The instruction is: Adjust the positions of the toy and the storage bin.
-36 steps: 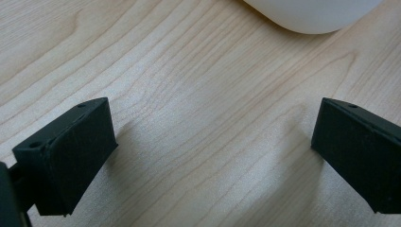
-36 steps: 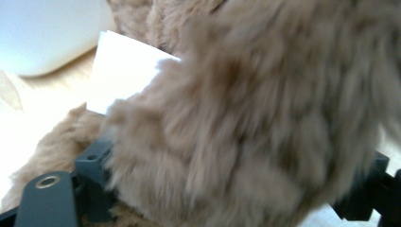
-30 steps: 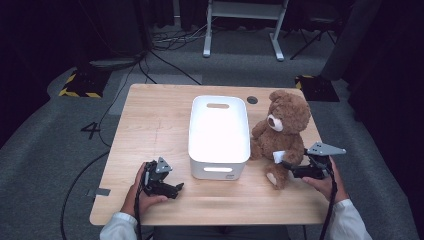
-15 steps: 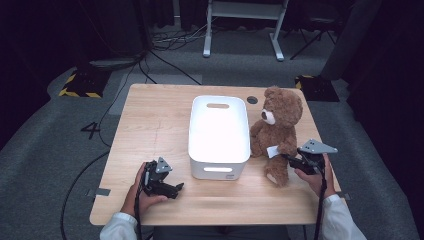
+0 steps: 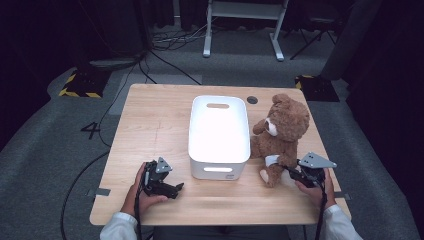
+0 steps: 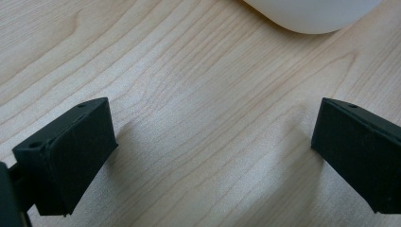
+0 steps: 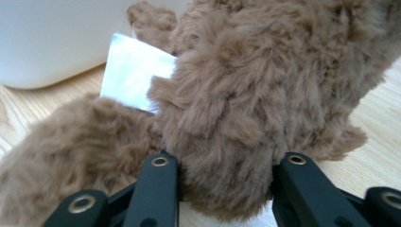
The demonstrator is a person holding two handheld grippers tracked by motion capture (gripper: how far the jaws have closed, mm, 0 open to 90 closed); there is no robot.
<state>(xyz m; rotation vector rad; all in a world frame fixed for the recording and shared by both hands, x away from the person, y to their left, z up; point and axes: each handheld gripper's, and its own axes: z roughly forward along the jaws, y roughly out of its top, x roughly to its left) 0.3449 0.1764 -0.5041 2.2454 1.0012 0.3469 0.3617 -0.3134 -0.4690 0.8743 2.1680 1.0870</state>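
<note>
A brown teddy bear (image 5: 282, 130) sits upright on the wooden table (image 5: 150, 125), just right of a white plastic bin (image 5: 218, 172). My right gripper (image 5: 288, 171) comes at it from the front right; its jaws have just been closing and now pinch the bear's furry lower body (image 7: 222, 118). A white tag (image 7: 132, 71) sticks out of the fur beside the bin (image 7: 47, 42). My left gripper (image 5: 176, 188) rests low over the table to the front left of the bin. It is open, with bare wood between its jaws (image 6: 213, 156).
A corner of the bin (image 6: 312, 14) lies beyond the left gripper. A round cable hole (image 5: 252, 99) sits at the table's far edge. Cables, a metal stand (image 5: 242, 27) and hazard-striped blocks (image 5: 77, 85) are on the floor behind.
The right gripper has moved down and inward to the bear's lower body and shut on it. The left gripper has stayed in place.
</note>
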